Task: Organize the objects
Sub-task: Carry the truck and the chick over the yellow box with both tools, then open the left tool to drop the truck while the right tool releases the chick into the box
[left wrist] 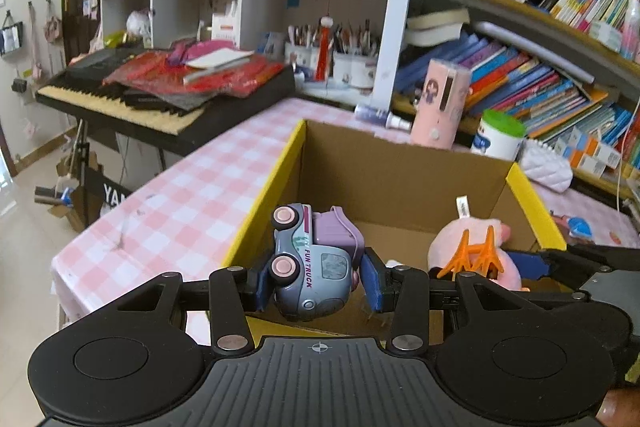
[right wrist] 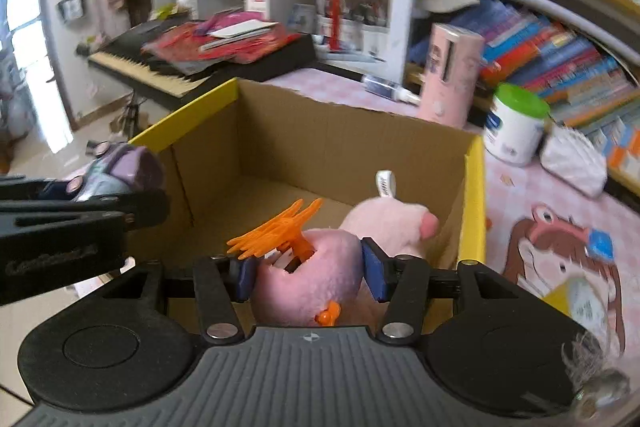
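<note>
Left gripper [left wrist: 316,279]: blue pads closed on a toy truck [left wrist: 316,263]; held above the near left corner of the cardboard box [left wrist: 400,163]; its dark arm also shows at the left edge of the right wrist view [right wrist: 80,211]
Toy truck: grey-blue body, lilac back, pink wheels; turned on end, wheels toward the left pad; lettering "FUN TRUCK" runs up its side; seen blurred in the right wrist view [right wrist: 116,171] over the box's left wall
Right gripper [right wrist: 310,271]: blue pads pressed into both sides of a pink plush toy [right wrist: 312,279]; held over the near right part of the box; in the left wrist view it reaches in from the right [left wrist: 520,263]
Pink plush toy: round and soft, with a white tag standing up at its far end; an orange claw clip [right wrist: 280,227] sits on its top, teeth fanned up and to the left; also seen in the left wrist view [left wrist: 476,247], clip [left wrist: 476,255] facing the camera
Cardboard box: open top, brown inside, yellow outer walls; stands on a pink checked tablecloth [left wrist: 180,203]
Beyond the box: a pink cylinder [left wrist: 440,103] and a white tub with a green lid [left wrist: 500,135], both just behind its far right corner; a keyboard [left wrist: 160,95] piled with red cloth, well behind its left side
Right of the box: crowded bookshelves [left wrist: 540,67]
</note>
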